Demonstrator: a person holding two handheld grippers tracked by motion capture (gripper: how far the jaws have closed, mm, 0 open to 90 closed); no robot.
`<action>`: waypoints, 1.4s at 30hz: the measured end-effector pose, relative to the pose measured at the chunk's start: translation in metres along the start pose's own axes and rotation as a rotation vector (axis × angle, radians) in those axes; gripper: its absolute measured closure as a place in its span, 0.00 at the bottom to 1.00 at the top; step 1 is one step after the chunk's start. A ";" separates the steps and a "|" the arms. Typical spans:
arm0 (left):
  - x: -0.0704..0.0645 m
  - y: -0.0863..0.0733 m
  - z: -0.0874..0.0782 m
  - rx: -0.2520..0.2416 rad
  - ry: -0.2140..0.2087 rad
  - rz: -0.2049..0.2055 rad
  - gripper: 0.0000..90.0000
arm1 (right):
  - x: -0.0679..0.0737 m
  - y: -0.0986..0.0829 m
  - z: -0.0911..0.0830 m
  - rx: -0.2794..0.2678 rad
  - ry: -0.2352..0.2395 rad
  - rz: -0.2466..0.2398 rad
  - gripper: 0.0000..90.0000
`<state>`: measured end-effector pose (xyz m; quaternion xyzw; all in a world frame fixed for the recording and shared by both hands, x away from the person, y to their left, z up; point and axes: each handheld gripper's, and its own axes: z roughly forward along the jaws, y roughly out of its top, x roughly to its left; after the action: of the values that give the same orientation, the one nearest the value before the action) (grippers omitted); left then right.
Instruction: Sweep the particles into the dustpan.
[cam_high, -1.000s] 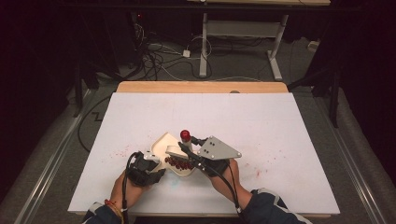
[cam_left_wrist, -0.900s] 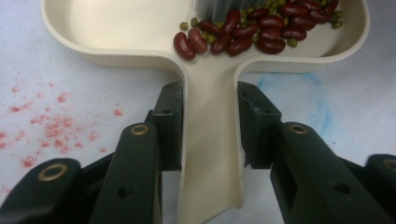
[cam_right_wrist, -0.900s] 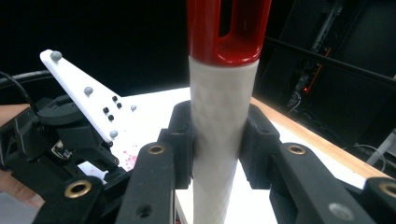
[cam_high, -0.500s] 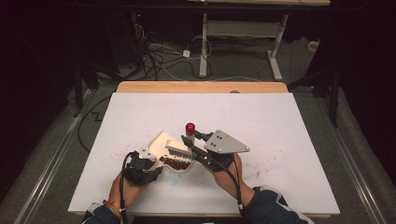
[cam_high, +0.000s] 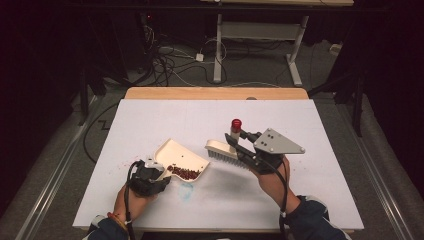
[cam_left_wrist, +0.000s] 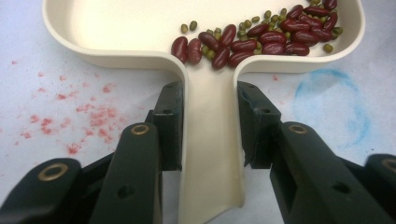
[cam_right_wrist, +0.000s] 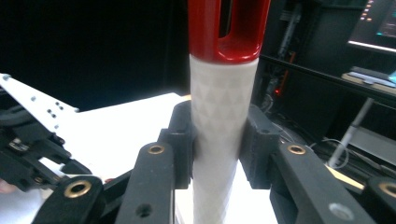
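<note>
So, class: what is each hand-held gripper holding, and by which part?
The left hand-held gripper clamps the cream dustpan by its handle. The right hand-held gripper clamps the brush by the white part of its handle, below the red end.

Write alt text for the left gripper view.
The left gripper has its two black jaws closed on the flat handle of a cream plastic dustpan, seen from behind. A small heap of dark red kidney beans and little green mung beans lies in the pan, above a white table cover with red and blue stains.
</note>
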<state>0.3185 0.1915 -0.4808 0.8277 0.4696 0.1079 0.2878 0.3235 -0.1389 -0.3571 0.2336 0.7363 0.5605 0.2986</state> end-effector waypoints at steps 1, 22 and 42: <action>0.000 0.000 0.000 0.000 0.002 0.000 0.70 | -0.003 -0.001 -0.003 0.000 -0.004 0.000 0.77; 0.013 0.000 -0.007 -0.011 0.026 -0.034 0.70 | -0.062 -0.020 -0.079 0.085 0.016 -0.005 0.77; 0.032 -0.005 -0.012 -0.028 0.051 -0.096 0.70 | -0.075 -0.041 -0.121 0.165 0.063 0.032 0.77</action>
<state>0.3264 0.2247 -0.4774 0.7969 0.5146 0.1218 0.2922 0.2918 -0.2840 -0.3600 0.2514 0.7851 0.5097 0.2462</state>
